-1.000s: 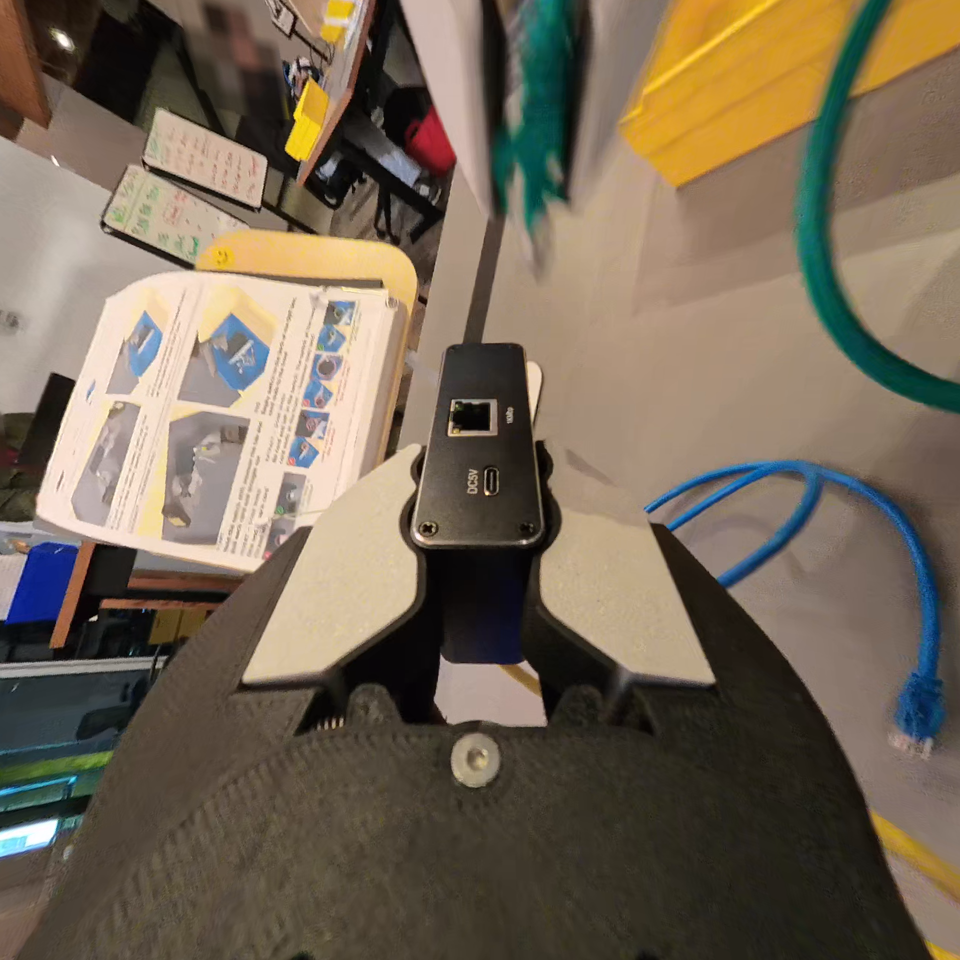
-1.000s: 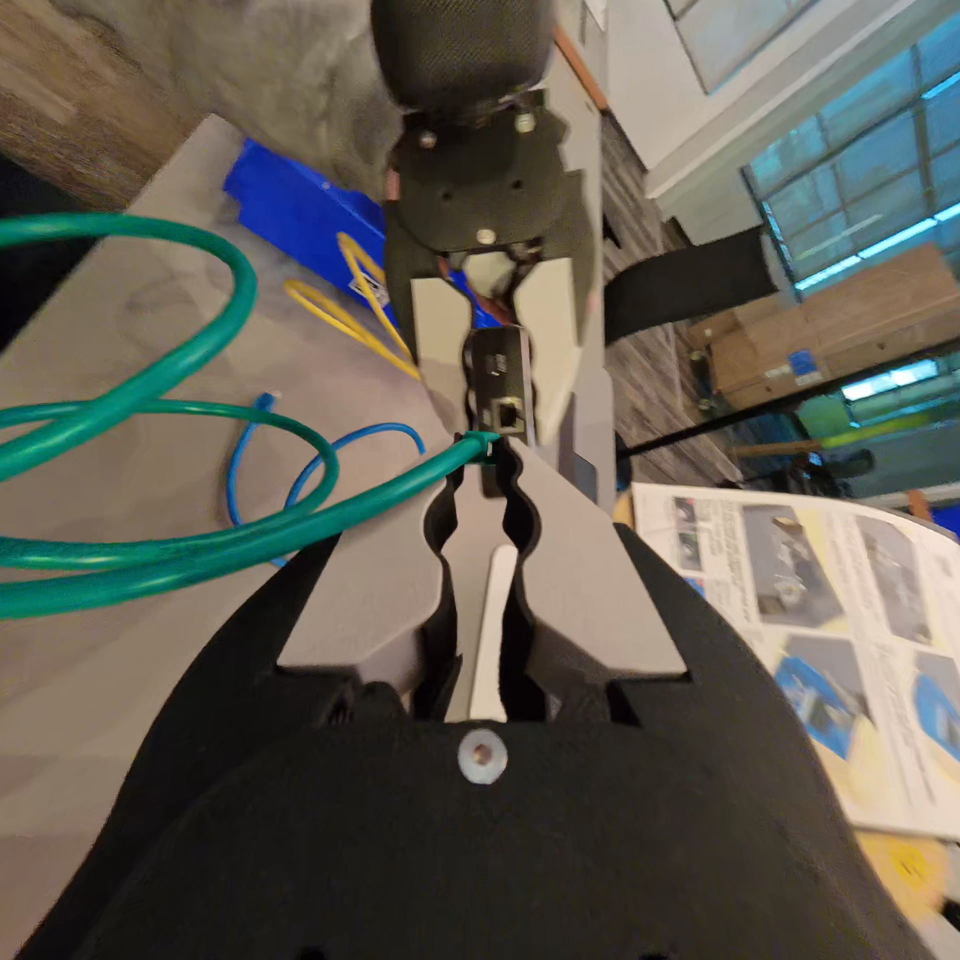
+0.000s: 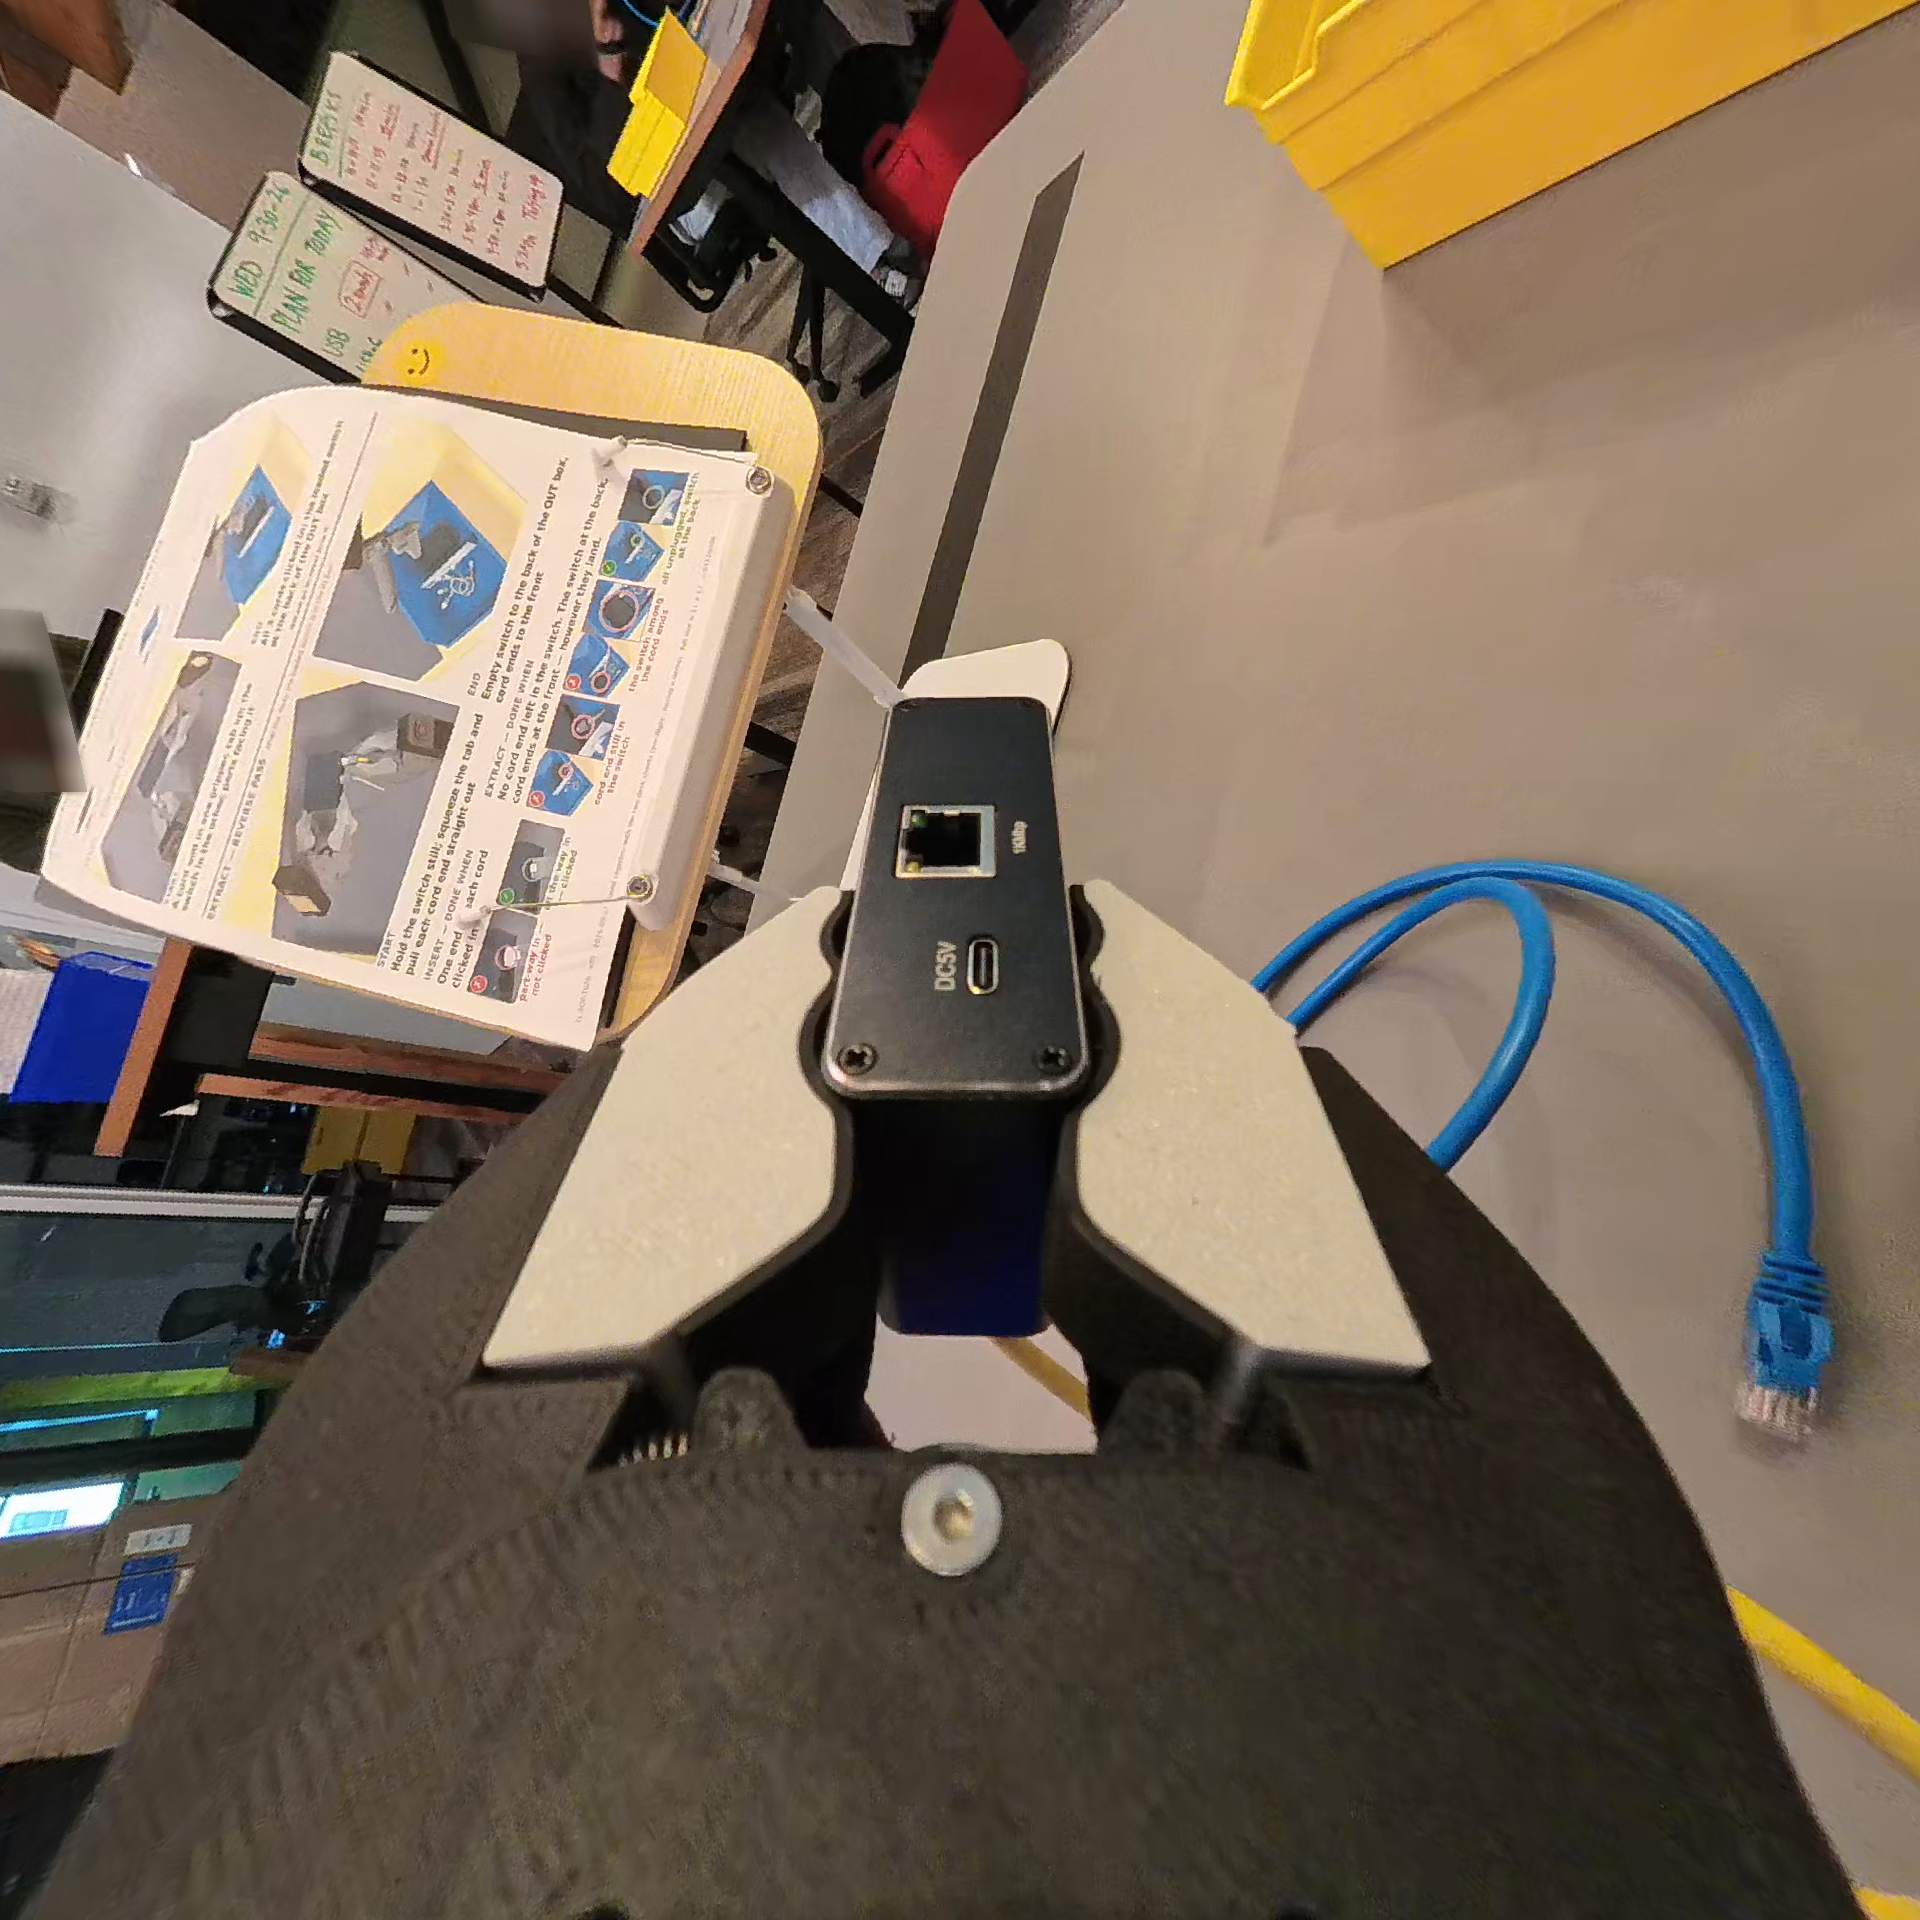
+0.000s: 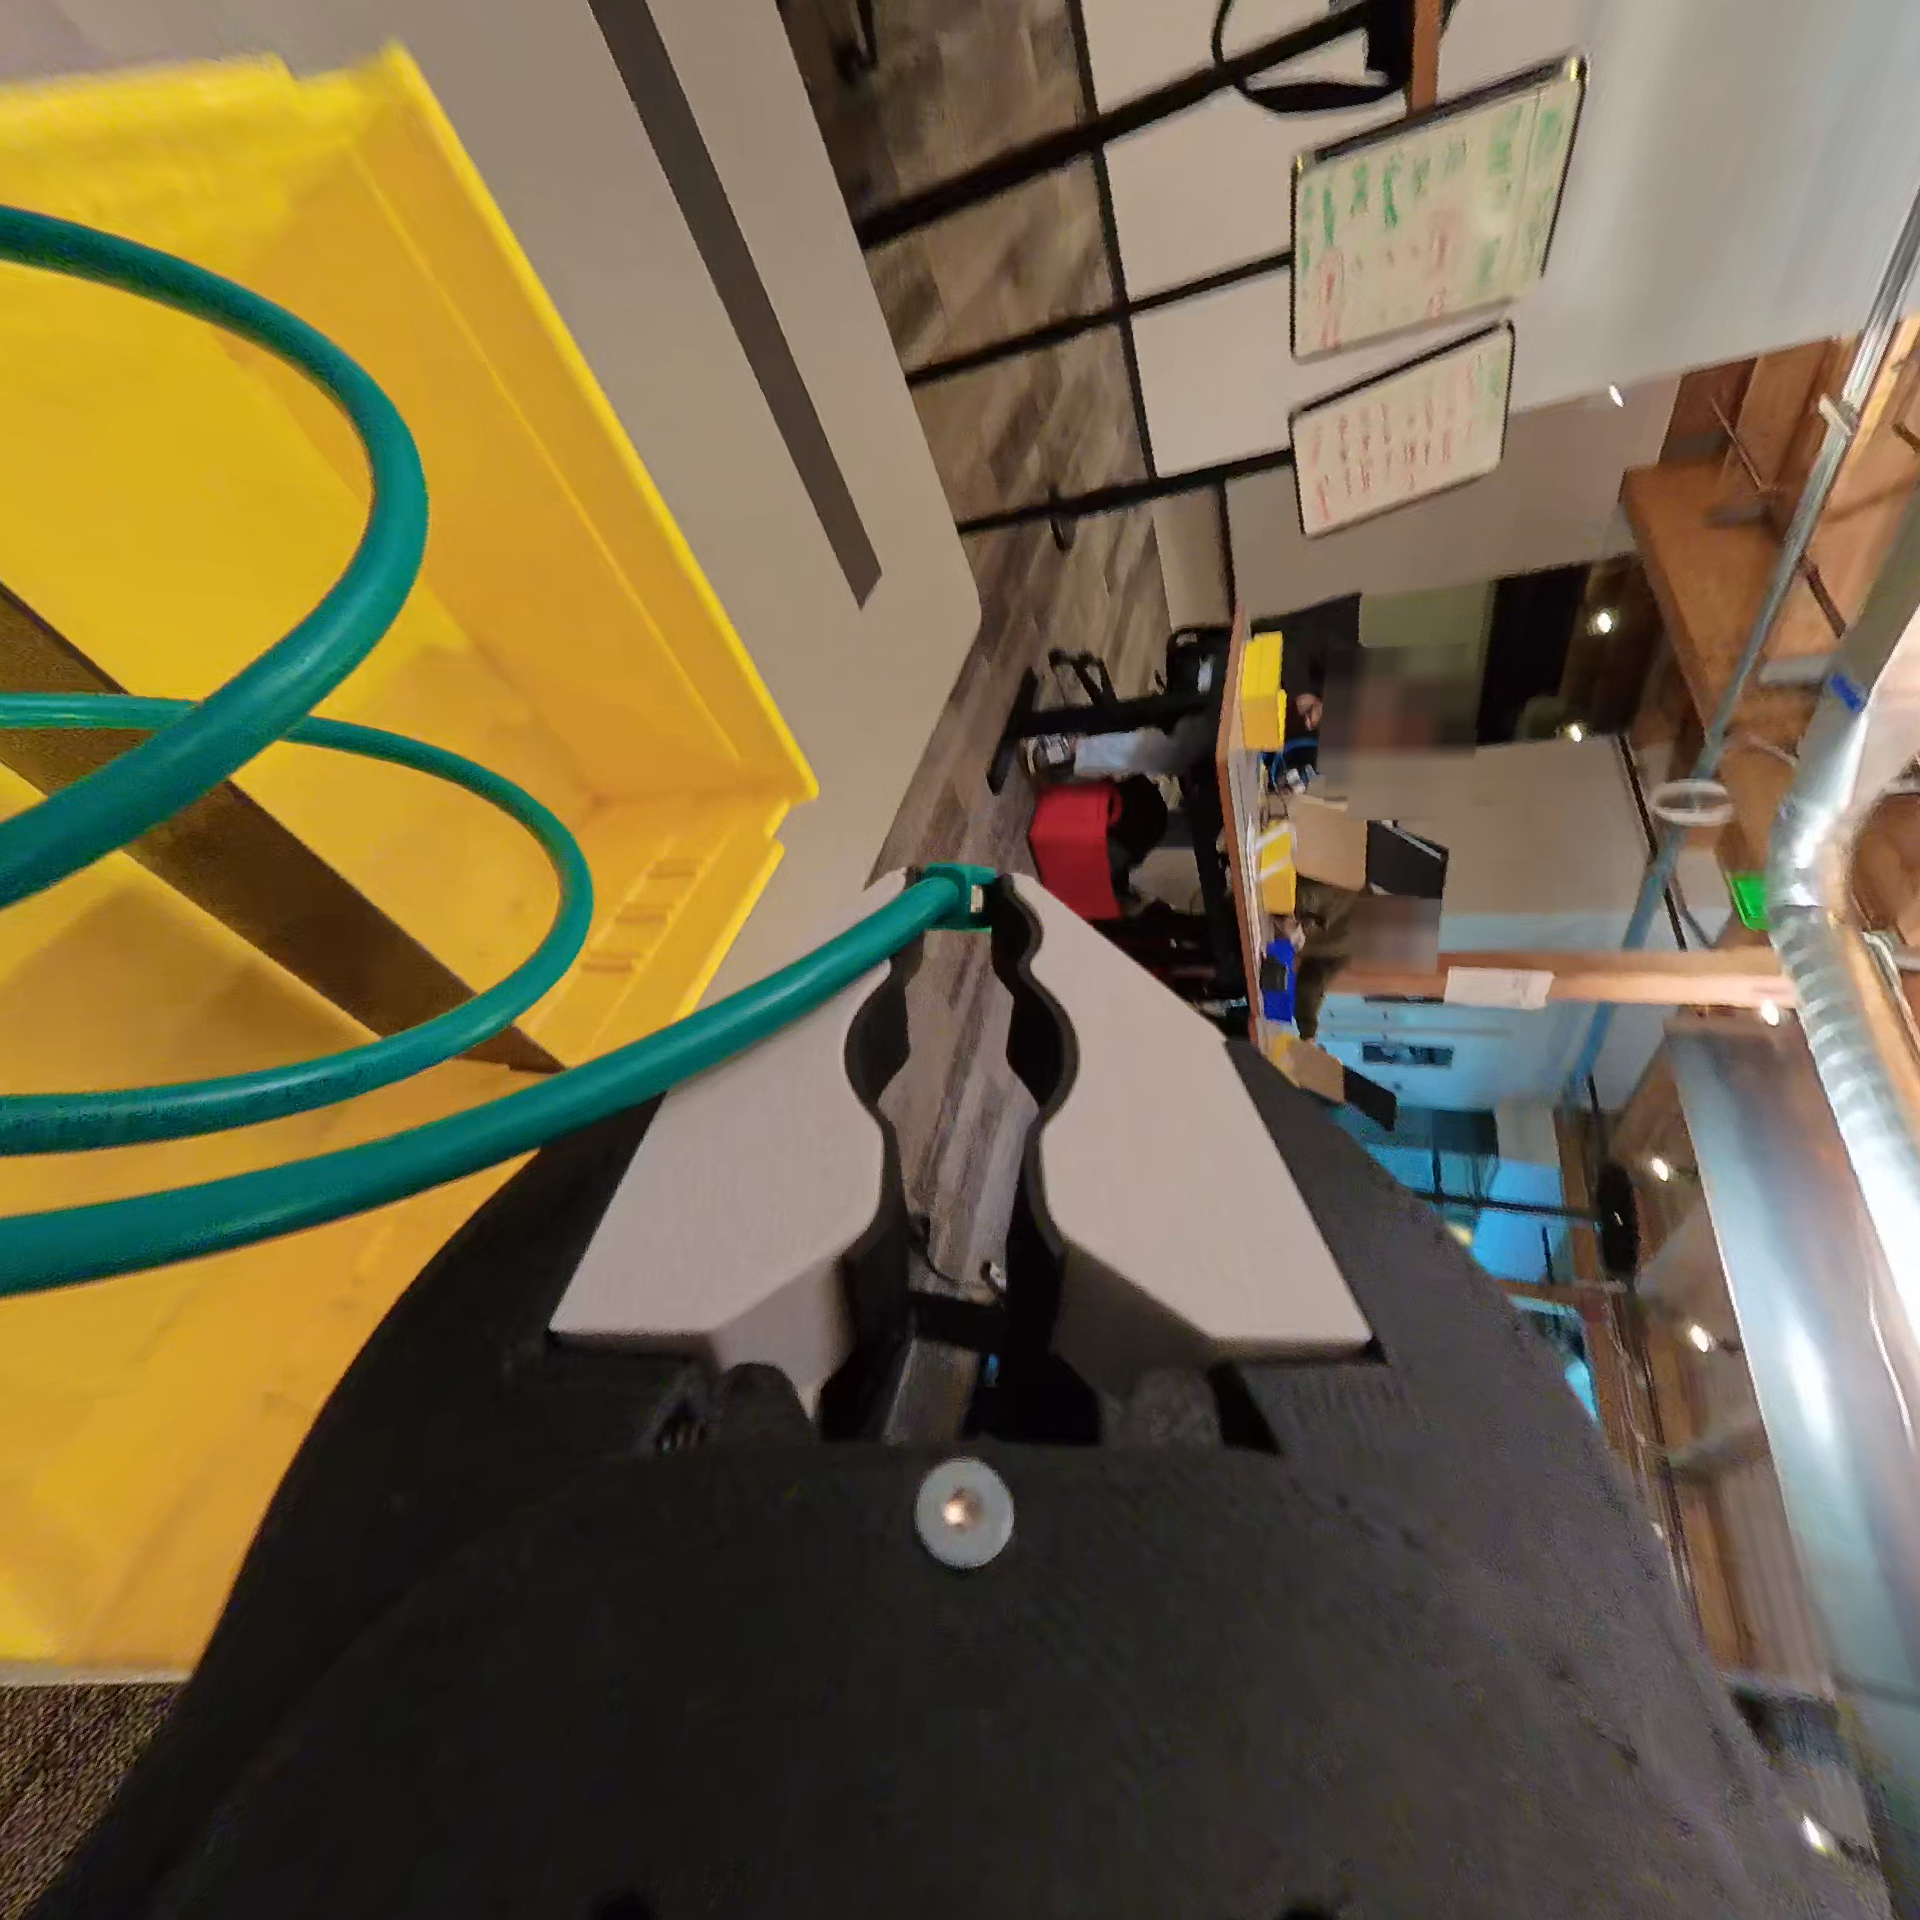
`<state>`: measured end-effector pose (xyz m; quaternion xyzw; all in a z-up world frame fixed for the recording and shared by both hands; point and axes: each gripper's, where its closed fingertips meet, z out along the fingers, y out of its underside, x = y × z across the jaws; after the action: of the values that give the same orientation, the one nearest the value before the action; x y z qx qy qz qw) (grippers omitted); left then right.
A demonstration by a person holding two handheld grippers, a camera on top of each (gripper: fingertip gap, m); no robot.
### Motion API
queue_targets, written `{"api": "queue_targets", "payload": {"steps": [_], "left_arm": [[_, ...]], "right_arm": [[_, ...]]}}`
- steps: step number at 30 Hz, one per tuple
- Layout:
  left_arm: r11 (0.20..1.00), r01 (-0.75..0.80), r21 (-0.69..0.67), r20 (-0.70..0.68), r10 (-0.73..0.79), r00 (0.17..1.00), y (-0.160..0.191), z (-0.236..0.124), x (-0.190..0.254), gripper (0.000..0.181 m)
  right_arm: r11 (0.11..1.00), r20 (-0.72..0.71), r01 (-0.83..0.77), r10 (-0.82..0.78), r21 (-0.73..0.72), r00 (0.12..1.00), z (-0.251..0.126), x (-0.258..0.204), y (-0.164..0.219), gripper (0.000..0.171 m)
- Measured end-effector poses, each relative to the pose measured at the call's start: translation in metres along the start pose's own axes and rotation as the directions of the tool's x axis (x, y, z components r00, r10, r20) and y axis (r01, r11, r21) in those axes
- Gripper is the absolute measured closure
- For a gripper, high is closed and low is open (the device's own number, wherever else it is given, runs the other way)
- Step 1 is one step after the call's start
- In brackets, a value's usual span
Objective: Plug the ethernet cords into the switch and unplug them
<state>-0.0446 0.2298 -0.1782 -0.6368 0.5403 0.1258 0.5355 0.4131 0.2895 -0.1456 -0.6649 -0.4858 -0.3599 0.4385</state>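
In the left wrist view my left gripper (image 3: 961, 914) is shut on the black switch (image 3: 961, 894), held above the grey table (image 3: 1455, 582). Its end face shows an empty ethernet port and a small oval port. A blue ethernet cord (image 3: 1704, 1049) lies loose on the table to the right, its plug free. In the right wrist view my right gripper (image 4: 961, 894) is shut on the plug (image 4: 956, 896) of the green ethernet cord (image 4: 343, 821), which loops to the left above the yellow bin (image 4: 343, 582). The switch does not show in this view.
Stacked yellow bins (image 3: 1538, 114) stand at the table's far right. A yellow cord (image 3: 1839, 1683) lies at the lower right. An instruction sheet (image 3: 416, 707) rests on a stand beyond the table's left edge. Whiteboards (image 4: 1423, 208) and other desks (image 4: 1257, 831) are farther off. The grippers' ends are close to 45 centimeters from one another.
My right gripper has swung away from the switch with the green plug and now faces the yellow bin and the room. The green cord has left the left wrist view. The left gripper still holds the switch.
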Motion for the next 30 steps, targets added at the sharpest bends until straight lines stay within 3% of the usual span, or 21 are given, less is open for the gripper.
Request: {"api": "queue_targets", "payload": {"steps": [8,15,19,24,30], "left_arm": [[1.000,0.000,-0.005,0.006,0.001,1.000,-0.005,0.003,0.004,0.144],[1.000,0.005,-0.011,0.004,-0.005,1.000,-0.004,0.006,0.008,0.144],[1.000,0.003,-0.011,0.000,-0.003,1.000,-0.005,0.007,0.009,0.144],[1.000,0.004,-0.019,-0.001,-0.004,1.000,-0.003,0.008,0.010,0.144],[1.000,0.003,-0.022,-0.001,-0.003,1.000,-0.002,0.007,0.009,0.144]], "right_arm": [[0.993,-0.134,0.017,-0.033,-0.117,0.990,0.013,-0.041,0.039,0.160],[0.979,-0.151,0.084,-0.113,-0.186,0.982,0.020,-0.074,0.059,0.159],[0.951,-0.037,0.163,-0.179,-0.263,0.983,0.026,-0.097,0.077,0.134],[0.916,0.131,0.265,-0.235,-0.300,0.963,0.021,-0.104,0.091,0.135],[0.884,0.185,0.343,-0.297,-0.318,0.937,0.016,-0.077,0.100,0.131]]}}
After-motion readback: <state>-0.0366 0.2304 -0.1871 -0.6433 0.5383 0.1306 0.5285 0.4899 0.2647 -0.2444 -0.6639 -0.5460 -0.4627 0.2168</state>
